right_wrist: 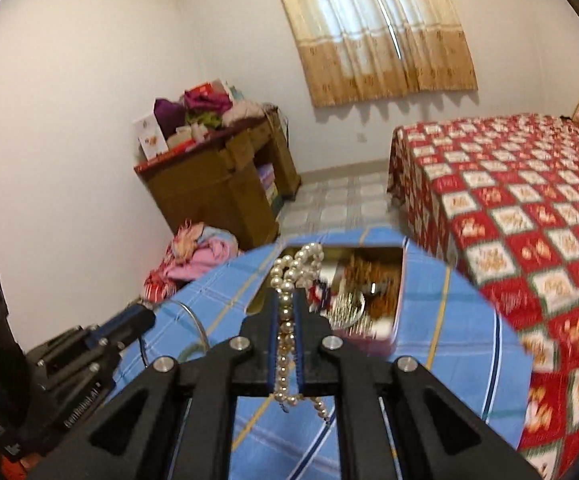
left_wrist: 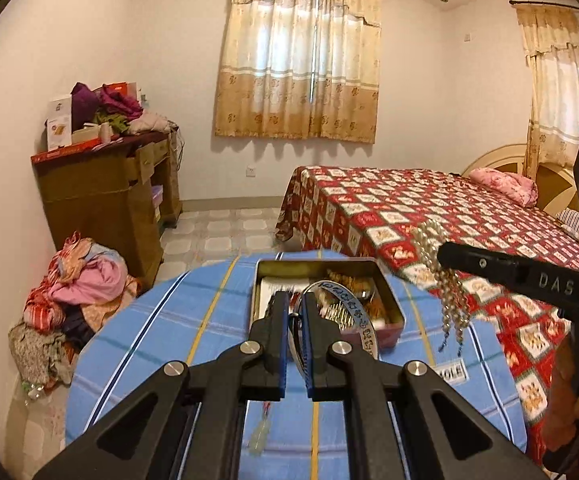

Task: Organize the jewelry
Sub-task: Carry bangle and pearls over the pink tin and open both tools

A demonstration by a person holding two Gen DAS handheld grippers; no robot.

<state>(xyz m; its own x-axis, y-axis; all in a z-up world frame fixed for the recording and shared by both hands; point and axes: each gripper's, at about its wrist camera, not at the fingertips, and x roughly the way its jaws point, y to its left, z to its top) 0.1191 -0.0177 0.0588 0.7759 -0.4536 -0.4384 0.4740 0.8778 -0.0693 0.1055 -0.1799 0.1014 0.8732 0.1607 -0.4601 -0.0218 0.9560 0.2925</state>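
Observation:
An open metal tin (left_wrist: 391, 286) with jewelry inside sits on a round table under a blue plaid cloth (left_wrist: 193, 320); it also shows in the right wrist view (right_wrist: 393, 336). My left gripper (left_wrist: 295, 304) is shut on a blue-patterned bangle (left_wrist: 363, 320) and holds it over the tin's near edge. My right gripper (right_wrist: 287, 300) is shut on a pearl necklace (right_wrist: 297, 268), whose strands hang below the jaws. In the left wrist view the right gripper (left_wrist: 445, 252) comes in from the right with the pearls (left_wrist: 449, 292) dangling right of the tin.
A bed with a red checked cover (left_wrist: 449, 216) stands right of the table. A wooden cabinet (left_wrist: 105, 196) piled with clothes and boxes stands at the left wall. A heap of clothes (left_wrist: 73, 292) lies on the floor below it.

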